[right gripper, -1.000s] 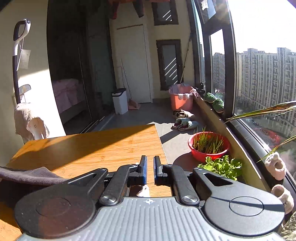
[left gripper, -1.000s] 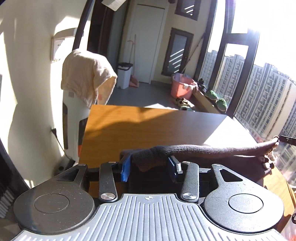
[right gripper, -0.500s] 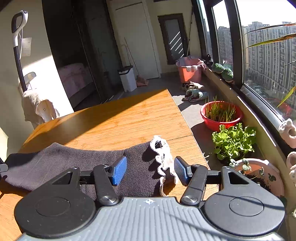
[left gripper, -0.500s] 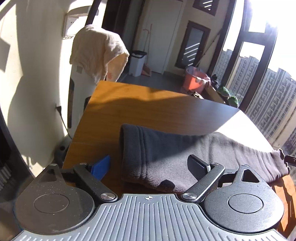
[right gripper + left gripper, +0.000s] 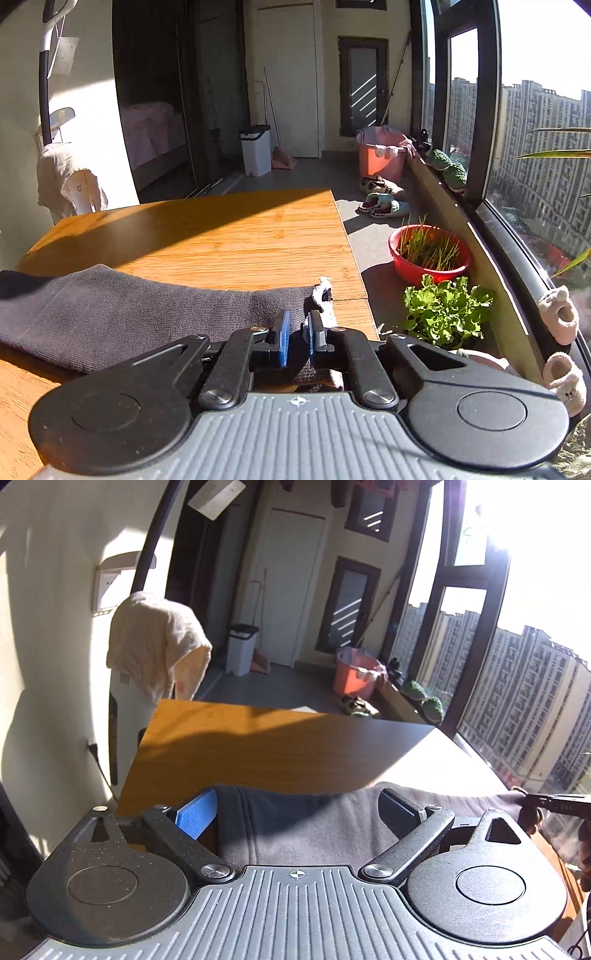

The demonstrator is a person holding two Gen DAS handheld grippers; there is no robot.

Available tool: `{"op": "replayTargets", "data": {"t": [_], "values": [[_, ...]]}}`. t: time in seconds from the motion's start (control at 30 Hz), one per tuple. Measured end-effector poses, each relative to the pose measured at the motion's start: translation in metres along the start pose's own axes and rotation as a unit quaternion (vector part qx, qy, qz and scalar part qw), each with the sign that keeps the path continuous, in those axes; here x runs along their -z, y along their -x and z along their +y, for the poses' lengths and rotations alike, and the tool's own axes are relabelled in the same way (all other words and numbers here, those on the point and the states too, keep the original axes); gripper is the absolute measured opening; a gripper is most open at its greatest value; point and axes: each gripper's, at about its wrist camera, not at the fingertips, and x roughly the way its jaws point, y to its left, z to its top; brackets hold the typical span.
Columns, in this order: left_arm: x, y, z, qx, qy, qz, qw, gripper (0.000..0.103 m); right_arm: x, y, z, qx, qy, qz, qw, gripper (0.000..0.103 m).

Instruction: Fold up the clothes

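A dark grey knitted garment (image 5: pixel 122 314) is laid lengthwise across the near part of the wooden tabletop (image 5: pixel 221 236), flattened and apparently already doubled over on itself, though the number of layers cannot be told. Its ribbed end (image 5: pixel 240 823) is seen between the widely spread jaws of the left gripper (image 5: pixel 295 808), which are not closed on anything. At the opposite end, beside a pale frilly trim (image 5: pixel 323 295), the jaws of the right gripper (image 5: pixel 296 338) are drawn nearly together, and cloth appears to be pinched between the blue pads (image 5: pixel 283 341); the contact itself is partly hidden. The task is judged to be midway: the piece is spread and straightened, but it is not yet brought to a compact fold. An end-to-end fold is probably left to be made, for which the ribbed end would have to be gripped as well.
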Motion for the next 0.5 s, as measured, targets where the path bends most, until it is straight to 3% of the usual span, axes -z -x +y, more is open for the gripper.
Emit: {"op": "replayTargets", "data": {"t": [0.07,0.13,0.23,0.3,0.37,0.4,0.5], "values": [[0.003,-0.007,-0.012,0.038,-0.002,0.017,0.9991,0.102,0.004,0.007,-0.006,0.021,-0.007,-0.01,1.0,0.018],[0.011,-0.022,-0.021,0.06,-0.006,0.043,0.9973,0.103,0.002,0.023,-0.019,-0.01,-0.049,-0.032,0.998,0.023],[0.027,-0.051,-0.028,0.055,0.005,0.089,0.9945,0.103,-0.001,0.04,-0.027,-0.075,-0.081,-0.055,0.992,0.05],[0.037,-0.068,-0.027,0.052,0.028,0.115,0.9916,0.103,0.002,0.035,-0.02,-0.107,-0.076,-0.044,0.99,0.05],[0.041,-0.074,-0.024,0.042,0.032,0.1,0.9936,0.103,0.008,0.019,-0.009,-0.124,-0.076,-0.016,0.989,0.05],[0.041,-0.076,-0.024,0.04,0.027,0.101,0.9937,0.103,0.01,0.007,-0.002,-0.125,-0.073,0.0,0.989,0.05],[0.037,-0.086,-0.015,0.026,0.01,0.095,0.995,0.103,0.004,-0.014,0.021,-0.106,-0.042,-0.012,0.993,0.05]]}}
